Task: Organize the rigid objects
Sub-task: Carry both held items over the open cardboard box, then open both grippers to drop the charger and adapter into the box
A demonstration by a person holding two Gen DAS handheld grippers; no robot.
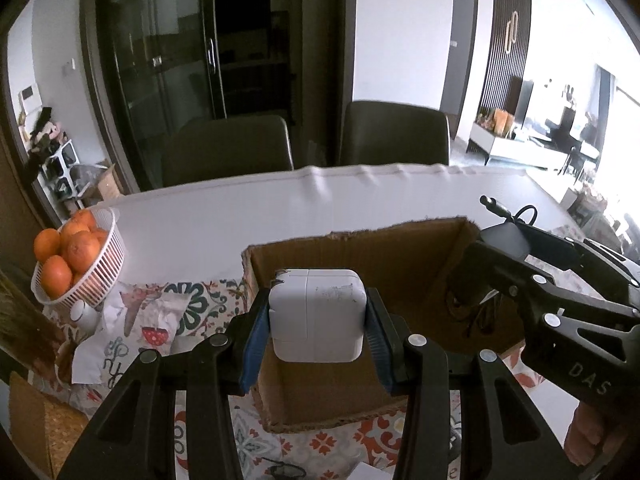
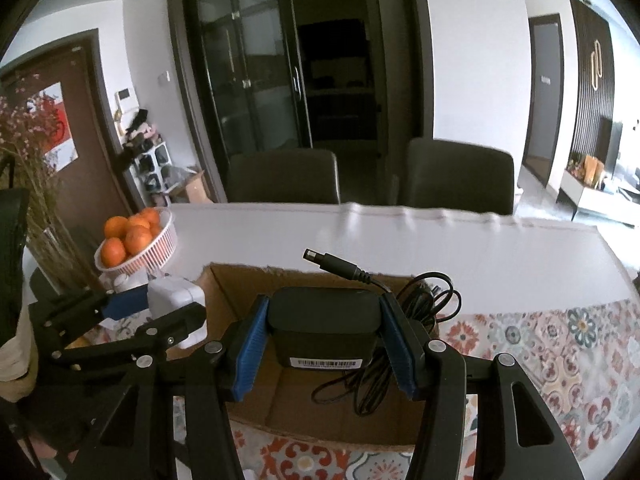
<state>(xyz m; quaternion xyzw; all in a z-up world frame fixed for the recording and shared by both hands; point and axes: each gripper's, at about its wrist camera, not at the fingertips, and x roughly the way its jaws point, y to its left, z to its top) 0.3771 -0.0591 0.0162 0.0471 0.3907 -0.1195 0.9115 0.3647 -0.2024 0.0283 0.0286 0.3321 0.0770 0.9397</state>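
Observation:
My left gripper (image 1: 318, 312) is shut on a white square charger block (image 1: 316, 316), held above the open cardboard box (image 1: 360, 248). In the right wrist view the same white charger (image 2: 174, 296) shows at the left, over the box's left wall. My right gripper (image 2: 324, 320) is shut on a black power adapter (image 2: 324, 324) with a barcode label, above the cardboard box (image 2: 240, 296). Its black cable (image 2: 420, 312) hangs coiled into the box, and the round plug (image 2: 320, 261) sticks up behind. The right gripper (image 1: 476, 276) also reaches in from the right in the left wrist view.
A white basket of oranges (image 1: 86, 264) stands left of the box, also seen as the orange basket (image 2: 136, 244). The table has a patterned cloth (image 2: 560, 344) near me and a white sheet (image 1: 280, 208) beyond. Two dark chairs (image 1: 228, 148) stand at the far edge. Crumpled paper (image 1: 120, 336) lies left.

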